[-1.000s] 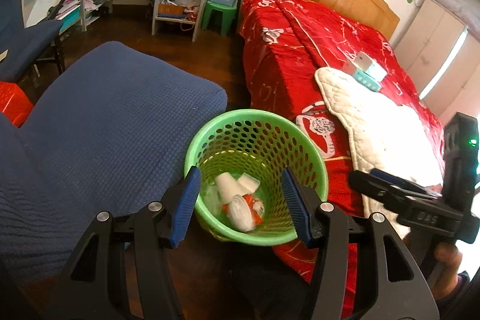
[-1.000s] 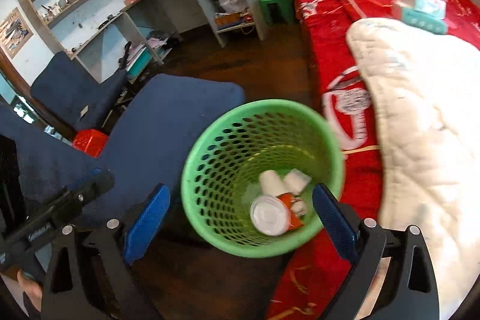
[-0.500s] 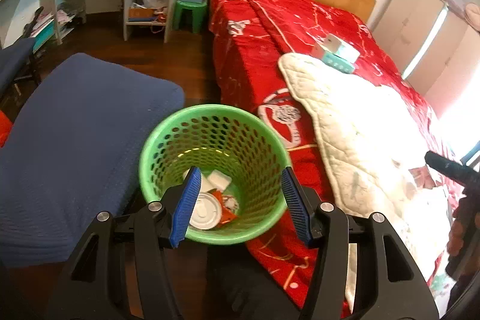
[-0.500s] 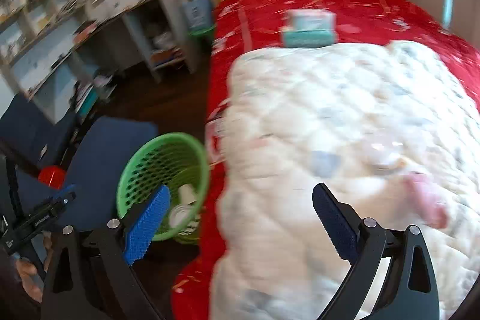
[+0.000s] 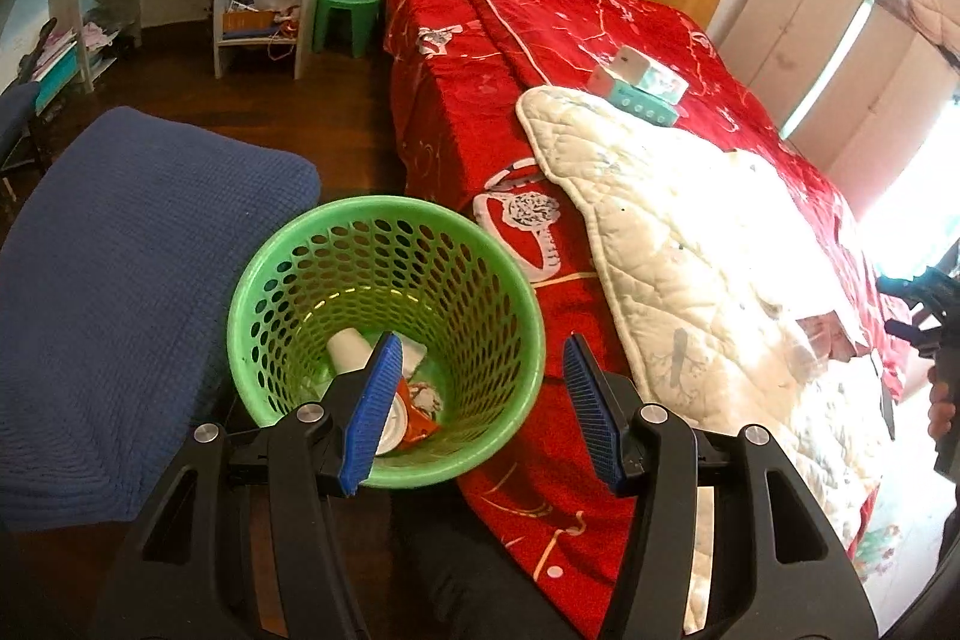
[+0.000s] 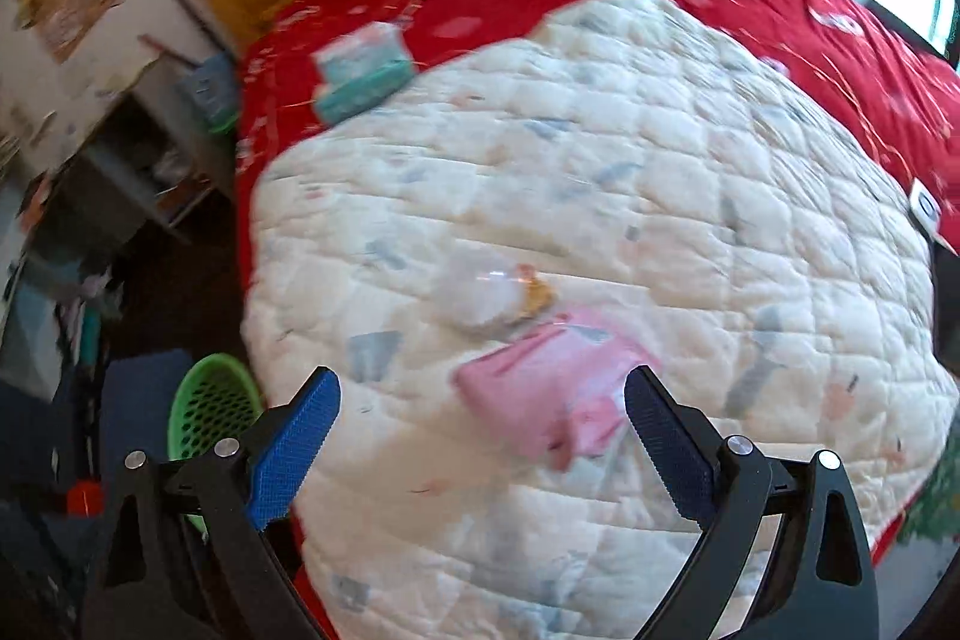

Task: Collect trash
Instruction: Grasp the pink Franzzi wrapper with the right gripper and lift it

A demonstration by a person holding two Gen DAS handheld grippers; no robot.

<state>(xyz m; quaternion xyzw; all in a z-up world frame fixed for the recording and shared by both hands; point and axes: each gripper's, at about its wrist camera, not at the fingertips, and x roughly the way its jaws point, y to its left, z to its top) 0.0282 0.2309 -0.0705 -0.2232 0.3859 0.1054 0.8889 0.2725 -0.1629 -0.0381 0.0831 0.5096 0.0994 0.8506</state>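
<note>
Bedroom with dark wood floor, a bed (image 5: 540, 58) under a red cover, and a quilted white blanket (image 6: 600, 172) spread over it. Left gripper (image 5: 477, 400) spread apart with nothing between its blue pads, pointing down over a green mesh basket (image 5: 480, 280) that stands on the floor against the side of the bed. Left pad overlapping the basket's inside, right pad just past its rim, over the red cover. Inside the basket, behind the left pad: a white paper cup (image 5: 348, 349), a round white lid (image 5: 393, 427) and an orange wrapper (image 5: 417, 409). Blue cushion (image 5: 120, 280) beyond the left pad, touching the basket's side. Right gripper (image 6: 480, 436) likewise released and empty, aimed down at the white blanket. Between and just ahead of its pads, a pink packet (image 6: 540, 388) lying on the blanket; farther ahead, touching the packet's far corner, a clear plastic cup (image 6: 480, 292) on its side, blurred. Teal tissue pack (image 6: 366, 70) well beyond, at the blanket's far edge. Same green basket low beside the left pad.
</note>
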